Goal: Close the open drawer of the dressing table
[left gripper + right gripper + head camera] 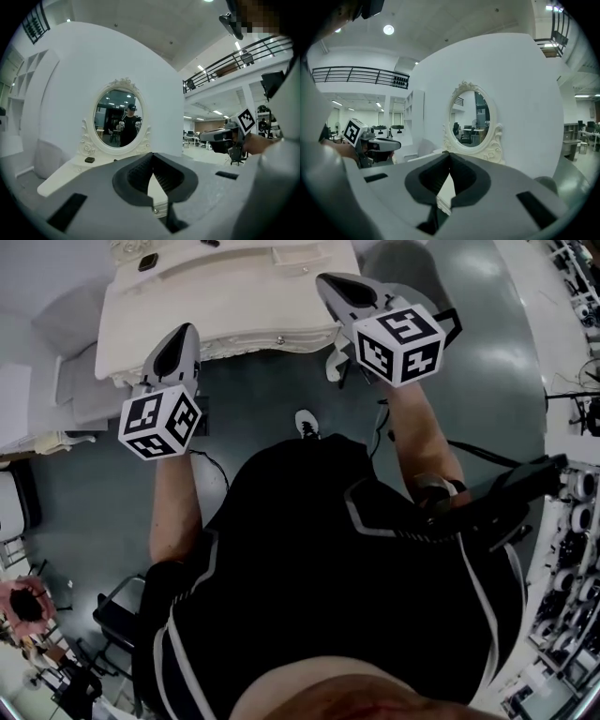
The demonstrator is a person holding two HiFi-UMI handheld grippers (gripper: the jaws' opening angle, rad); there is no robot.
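fingers of our left gripper are pressed together tip to tip with nothing between them, and so are those of our right gripper. we hold both at the front edge of the cream dressing bench, either side of its drawer, facing the oval mirror. we cannot tell how far the drawer stands out.

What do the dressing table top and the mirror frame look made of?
Dressing table: likely painted wood or board; smooth matte cream surface, moulded edge. Mirror frame: same cream, carved or moulded scrolls and rosettes; wood or resin, can't tell.
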